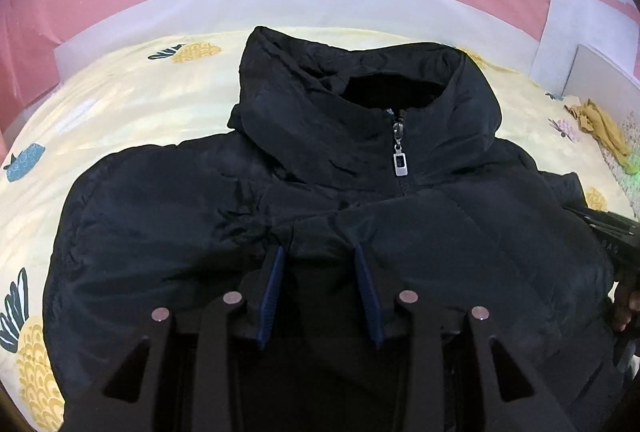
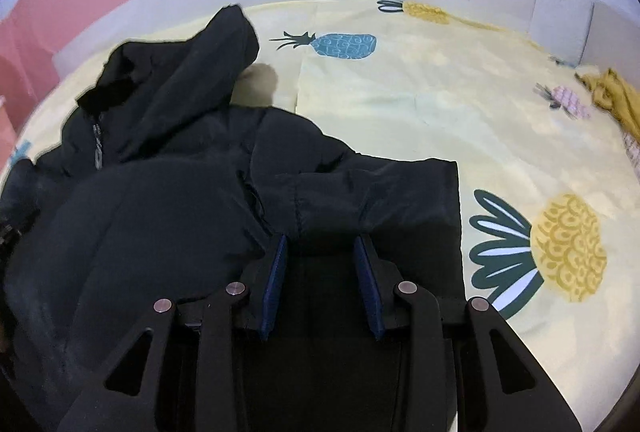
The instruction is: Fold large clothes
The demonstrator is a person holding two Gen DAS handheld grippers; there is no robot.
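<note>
— Where's the jacket [image 1: 360, 192] now?

— Flat on the bed [image 1: 132, 104], front up, zip [image 1: 400, 156] closed, hood toward the headboard. It fills most of the sheet's near half.

— And the tools?

— Both are down at the near edge. The left gripper [image 1: 320, 272] has dark cloth bunched between its blue pads [image 1: 272, 292]; the right gripper [image 2: 322, 260] likewise, by the outer edge of a folded-in panel (a sleeve or the hem, I can't say which). Whether either truly pinches the cloth I cannot tell: black on black, and the jaws stand partly apart.

— Which step, then?

— I'd judge a fold of the lower part up toward the collar, just being laid or about to be lifted.

— Next?

— Both hands must travel together and level, or the slippery shell will skew and slide.
</note>
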